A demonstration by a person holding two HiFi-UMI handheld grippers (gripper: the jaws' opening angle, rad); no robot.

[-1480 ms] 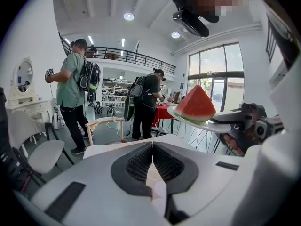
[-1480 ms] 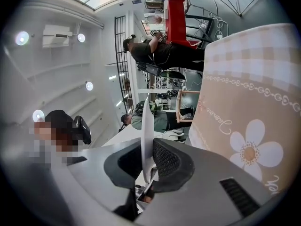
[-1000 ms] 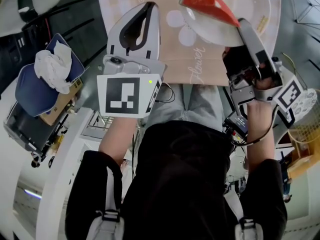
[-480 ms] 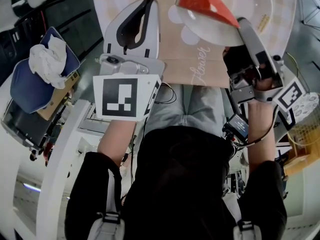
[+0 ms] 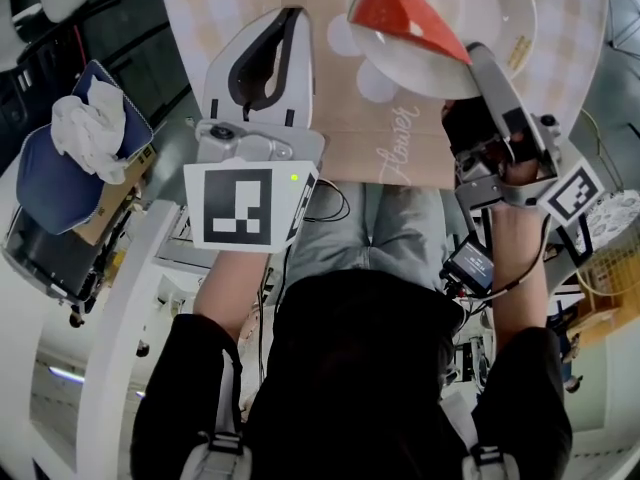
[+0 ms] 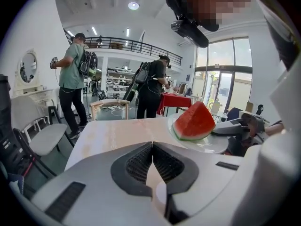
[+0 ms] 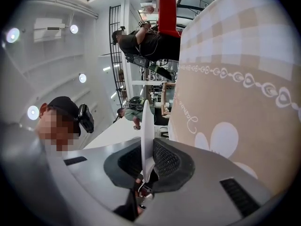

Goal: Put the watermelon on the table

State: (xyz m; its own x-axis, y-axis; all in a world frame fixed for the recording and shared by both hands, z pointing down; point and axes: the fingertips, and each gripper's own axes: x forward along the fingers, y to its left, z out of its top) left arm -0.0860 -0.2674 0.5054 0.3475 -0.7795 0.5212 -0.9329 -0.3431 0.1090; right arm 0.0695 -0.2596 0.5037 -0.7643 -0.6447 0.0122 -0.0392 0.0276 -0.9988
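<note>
A red watermelon wedge (image 5: 400, 13) with a green rind lies on a white plate (image 5: 495, 13) above the beige checked tablecloth of the table (image 5: 345, 118). My right gripper (image 5: 478, 58) is shut on the plate's near rim. In the right gripper view the plate (image 7: 147, 135) stands edge-on between the jaws of the right gripper (image 7: 149, 163). My left gripper (image 5: 290, 16) hovers over the cloth to the plate's left, shut and holding nothing. In the left gripper view the wedge (image 6: 195, 121) sits on its plate (image 6: 212, 146) to the right of the left gripper (image 6: 152, 145).
A blue seat (image 5: 55, 178) with a crumpled white cloth (image 5: 85, 128) stands left of the table. A wicker basket (image 5: 612, 258) is at the right. Two people (image 6: 73, 79) stand beyond the table, and a grey chair (image 6: 40, 138) stands at its left.
The plate with the watermelon has shifted slightly left and farther over the table with my right gripper. The left gripper has drifted a little left, still shut.
</note>
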